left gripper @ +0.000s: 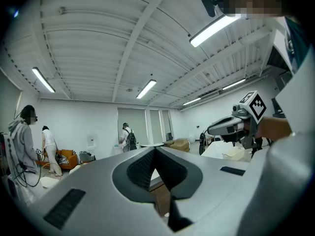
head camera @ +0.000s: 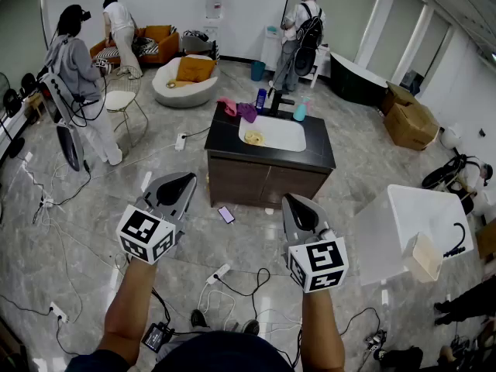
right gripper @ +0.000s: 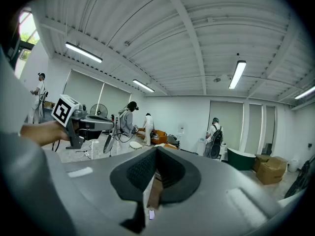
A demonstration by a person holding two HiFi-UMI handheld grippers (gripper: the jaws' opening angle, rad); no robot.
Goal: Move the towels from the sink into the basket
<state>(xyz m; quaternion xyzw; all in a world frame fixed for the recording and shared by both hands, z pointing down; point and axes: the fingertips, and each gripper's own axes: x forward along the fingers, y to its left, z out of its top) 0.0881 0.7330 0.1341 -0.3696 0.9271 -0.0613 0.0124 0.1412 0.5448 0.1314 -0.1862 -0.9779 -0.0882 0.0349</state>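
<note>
Mid-room, a dark cabinet (head camera: 267, 178) with a white sink (head camera: 288, 136) stands ahead of both grippers, well apart from them. Left gripper (head camera: 184, 181): jaws closed together, nothing between them, held about level over the grey floor (head camera: 93, 231). Right gripper (head camera: 295, 204): same, jaws pressed together and empty, roughly level, beside the left one with a gap between. Yellow towel (head camera: 253, 137) lies in the sink, at its left end. Pink towel (head camera: 227, 105) and purple towel (head camera: 247, 111) sit on the countertop (head camera: 225, 139) at the back left corner, touching each other, outside the sink. Blue bottle (head camera: 261, 99), black faucet (head camera: 277, 99) and teal bottle (head camera: 300, 111) line the back edge. Cream basket (head camera: 422, 256) rests on a white table (head camera: 422, 208) at the right, well apart from the sink; its contents can't be made out. Phone (head camera: 226, 215) lies on the floor just in front of the cabinet. Power strip (head camera: 218, 273) and cables lie between the person's arms. Person in grey (head camera: 75, 68) stands at the left, person in white (head camera: 120, 22) by an orange sofa (head camera: 159, 36), person with backpack (head camera: 302, 29) at the back wall. Each gripper view shows the other gripper off to the side.
</note>
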